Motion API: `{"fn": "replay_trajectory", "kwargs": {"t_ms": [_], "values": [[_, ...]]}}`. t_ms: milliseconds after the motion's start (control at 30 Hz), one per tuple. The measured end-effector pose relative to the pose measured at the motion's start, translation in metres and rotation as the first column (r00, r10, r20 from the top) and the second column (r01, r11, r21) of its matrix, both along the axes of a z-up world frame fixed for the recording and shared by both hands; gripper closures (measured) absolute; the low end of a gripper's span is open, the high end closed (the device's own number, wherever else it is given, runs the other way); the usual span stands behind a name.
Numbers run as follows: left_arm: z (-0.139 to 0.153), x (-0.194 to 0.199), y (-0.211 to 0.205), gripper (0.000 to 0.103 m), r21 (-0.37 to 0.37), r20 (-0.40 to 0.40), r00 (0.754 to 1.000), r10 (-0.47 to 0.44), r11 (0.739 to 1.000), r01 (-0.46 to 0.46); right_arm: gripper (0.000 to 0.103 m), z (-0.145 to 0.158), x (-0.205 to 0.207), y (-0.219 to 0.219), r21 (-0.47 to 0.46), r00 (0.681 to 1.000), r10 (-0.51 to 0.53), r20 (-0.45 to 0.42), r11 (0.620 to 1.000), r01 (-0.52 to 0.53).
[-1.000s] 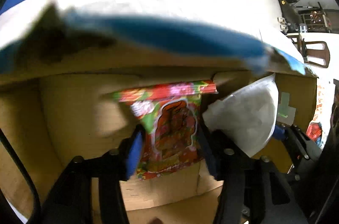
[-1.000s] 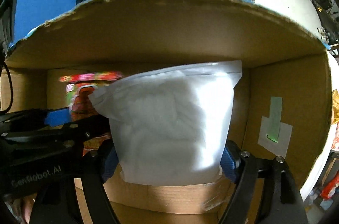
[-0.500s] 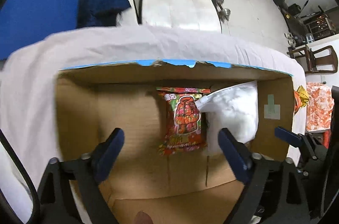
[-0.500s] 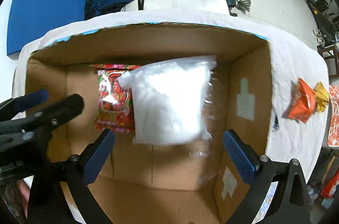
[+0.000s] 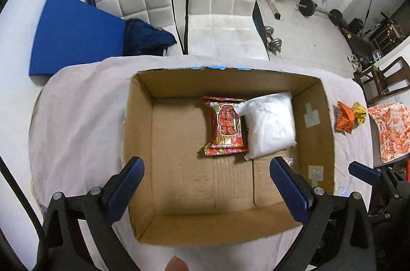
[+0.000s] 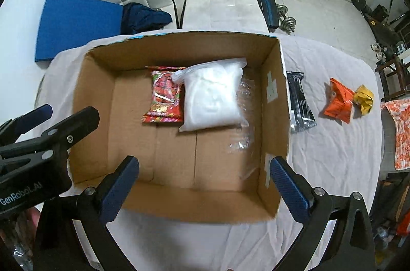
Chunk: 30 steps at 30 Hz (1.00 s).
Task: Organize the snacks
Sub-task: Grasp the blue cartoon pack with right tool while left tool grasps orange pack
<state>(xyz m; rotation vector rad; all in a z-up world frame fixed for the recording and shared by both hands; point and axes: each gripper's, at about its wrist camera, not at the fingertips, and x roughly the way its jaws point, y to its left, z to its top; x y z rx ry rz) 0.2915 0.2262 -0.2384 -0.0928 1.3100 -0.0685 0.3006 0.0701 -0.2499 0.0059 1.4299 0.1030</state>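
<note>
So far two snacks, a red packet [image 6: 164, 98] and white bag [image 6: 212, 96], lie in the cardboard box [image 6: 102, 102], while a black packet [image 6: 299, 102], orange packet [image 6: 338, 102] and yellow packet [image 6: 364, 98] wait on the tabletop [image 6: 333, 150], and both the left gripper [image 5: 206, 190] and right gripper [image 6: 203, 187] hang empty with jaws released.

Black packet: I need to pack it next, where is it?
In the right wrist view, the black packet lies on the white cloth, just outside the cardboard box's right wall, left of the orange packet.

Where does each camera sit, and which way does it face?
Left wrist: on the left gripper, above the cardboard box, facing down; its own open fingers show.
Right wrist: on the right gripper, above the box's near edge, facing down; its open fingers and the left gripper show.
Shared: the box, red snack bag, white bag and orange packet.
</note>
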Motion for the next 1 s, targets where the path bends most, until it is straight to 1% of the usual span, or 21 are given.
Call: {"fn": "replay_trajectory", "kwargs": {"t_ms": [100,267,500,633,700,833,933,1000], "values": [[0.013,-0.014,0.0,0.002,0.006,0.026,1.0,0.003,1.0,-0.003,0.0,0.015,-0.016,0.001,0.012,1.0,-0.001,0.021,1.0,0.0],[0.035,-0.035,-0.001,0.003,0.023,0.062,0.998,0.006,1.0,-0.008,0.0,0.039,-0.032,-0.001,0.031,0.999,0.004,0.049,1.0,-0.006],[0.054,-0.051,-0.006,0.003,0.023,0.093,0.996,0.015,1.0,-0.018,0.0,0.059,-0.045,-0.005,0.051,0.997,0.013,0.08,0.999,-0.017],[0.064,-0.056,-0.015,0.003,0.031,0.112,0.993,0.022,0.999,-0.025,0.0,0.067,-0.05,-0.019,0.074,0.996,0.006,0.087,0.997,-0.012],[0.068,-0.059,-0.02,0.003,0.028,0.117,0.993,0.026,0.999,-0.029,0.0,0.069,-0.054,-0.035,0.083,0.997,-0.007,0.081,0.997,0.0],[0.07,-0.068,-0.045,0.002,0.024,0.12,0.993,0.022,0.999,-0.025,0.0,0.061,-0.066,-0.089,0.094,0.998,-0.05,0.047,0.995,0.045],[0.058,-0.077,-0.079,0.002,0.037,0.089,0.996,-0.019,0.999,0.016,0.0,0.036,-0.077,-0.141,0.036,0.999,-0.044,-0.014,0.998,0.044],[0.046,-0.081,-0.101,0.002,0.042,0.063,0.997,-0.049,0.998,0.046,0.0,0.005,-0.085,-0.176,-0.04,0.997,-0.016,-0.077,0.999,0.013]]}}
